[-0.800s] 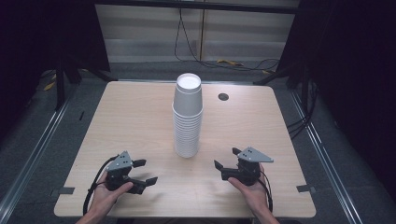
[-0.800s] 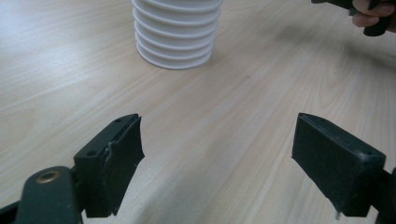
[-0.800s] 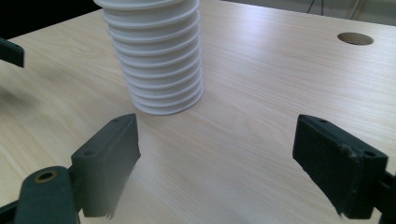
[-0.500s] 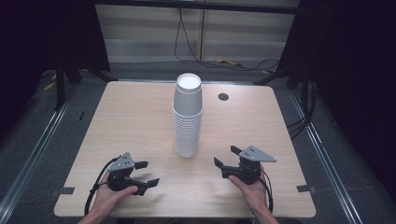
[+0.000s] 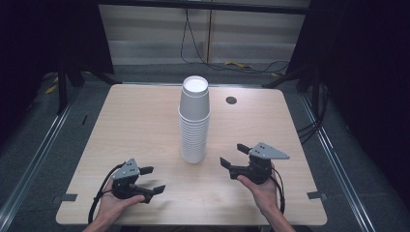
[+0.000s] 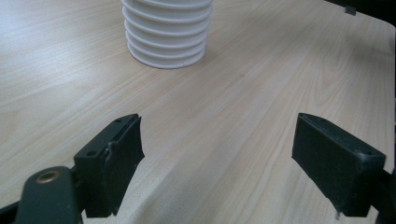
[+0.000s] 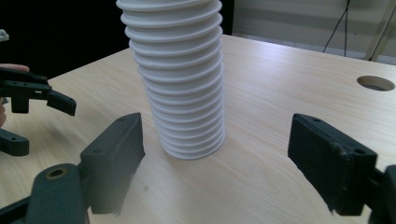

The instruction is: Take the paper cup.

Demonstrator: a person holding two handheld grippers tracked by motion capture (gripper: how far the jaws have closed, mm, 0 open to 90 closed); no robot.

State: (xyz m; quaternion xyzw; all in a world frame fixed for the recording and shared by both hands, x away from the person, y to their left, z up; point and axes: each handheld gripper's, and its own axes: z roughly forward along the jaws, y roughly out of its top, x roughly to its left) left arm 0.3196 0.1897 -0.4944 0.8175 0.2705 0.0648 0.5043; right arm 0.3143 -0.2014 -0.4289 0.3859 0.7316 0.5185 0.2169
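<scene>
High view first: a tall stack of white paper cups (image 5: 194,121) stood upside down near the middle of the wooden table (image 5: 135,125), rims ringed one over another down its lower part. Both grippers sat nearer the person's edge, 1 on either side of the stack and apart from it. Held in the person's left hand, the left gripper (image 5: 151,180) had its jaws spread wide with bare tabletop between them. In the right hand, the right gripper (image 5: 233,155) (the one with the grey three-cornered plate on top) was likewise spread, gripping nothing, its jaws pointing toward the foot of the stack.

From the right gripper view the stack (image 7: 180,84) rose between the 2 parted jaws but farther off, untouched. A round hole (image 5: 231,100) lay in the table beyond the cups.
</scene>
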